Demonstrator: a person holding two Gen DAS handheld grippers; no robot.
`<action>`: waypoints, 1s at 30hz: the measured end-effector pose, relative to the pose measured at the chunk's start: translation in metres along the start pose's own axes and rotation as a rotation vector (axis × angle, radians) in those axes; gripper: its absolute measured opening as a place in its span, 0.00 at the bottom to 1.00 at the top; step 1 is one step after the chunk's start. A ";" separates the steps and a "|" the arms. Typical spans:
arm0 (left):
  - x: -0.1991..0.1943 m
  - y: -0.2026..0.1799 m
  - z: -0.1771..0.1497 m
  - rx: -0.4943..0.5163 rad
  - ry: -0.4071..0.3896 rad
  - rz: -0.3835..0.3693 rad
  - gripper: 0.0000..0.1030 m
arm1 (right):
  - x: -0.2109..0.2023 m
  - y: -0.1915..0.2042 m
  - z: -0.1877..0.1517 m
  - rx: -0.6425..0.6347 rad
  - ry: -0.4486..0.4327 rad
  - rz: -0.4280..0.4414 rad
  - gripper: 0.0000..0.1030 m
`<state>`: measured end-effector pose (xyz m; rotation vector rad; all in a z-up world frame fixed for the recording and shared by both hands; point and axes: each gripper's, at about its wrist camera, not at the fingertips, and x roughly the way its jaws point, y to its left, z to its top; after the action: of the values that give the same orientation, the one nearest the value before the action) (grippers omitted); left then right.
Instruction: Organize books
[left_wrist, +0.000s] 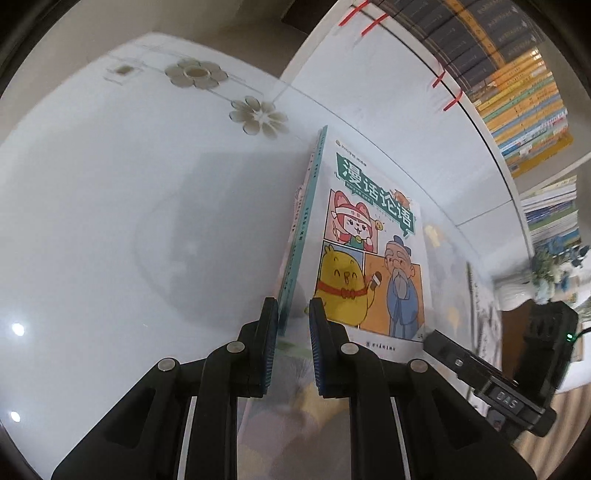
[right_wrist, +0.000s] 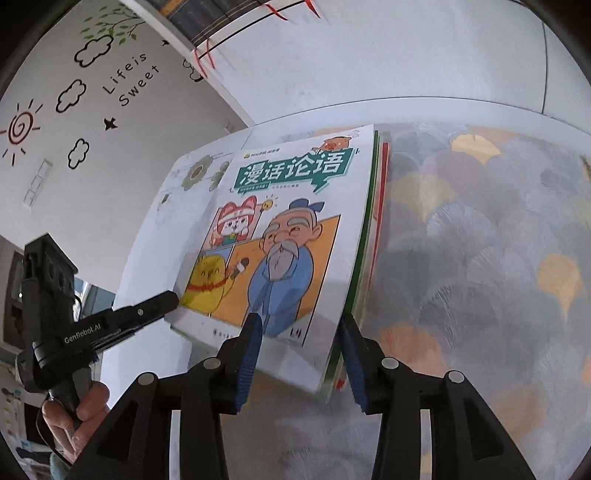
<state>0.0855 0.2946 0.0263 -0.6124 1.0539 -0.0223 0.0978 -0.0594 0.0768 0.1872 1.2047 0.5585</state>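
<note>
Teal spines mark the stack of books (left_wrist: 369, 258), which lies on the counter (left_wrist: 129, 221) directly ahead of both tools. The left tool (left_wrist: 293, 317) is closed on the stack's left edge, with one pad on each side of the spines. To its right, the right tool (right_wrist: 301, 332) stands partly open around the other edge; its pads do not seem to press the covers. I judge the step is setting the stack down. Next, the left tool should also release, then both should pull back without dragging the top book. The shelf (left_wrist: 517, 92) of books is far ahead on the right.
</note>
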 end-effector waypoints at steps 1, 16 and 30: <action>-0.006 -0.008 -0.004 0.023 -0.012 0.014 0.13 | -0.006 -0.002 -0.003 0.003 -0.004 0.003 0.40; 0.068 -0.283 -0.117 0.579 0.261 -0.265 0.30 | -0.186 -0.187 -0.154 0.392 -0.187 -0.233 0.49; 0.163 -0.370 -0.188 0.535 0.374 -0.173 0.29 | -0.261 -0.320 -0.224 0.549 -0.201 -0.426 0.39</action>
<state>0.1135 -0.1497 0.0087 -0.2096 1.2860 -0.5718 -0.0729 -0.4971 0.0762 0.4275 1.1345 -0.1700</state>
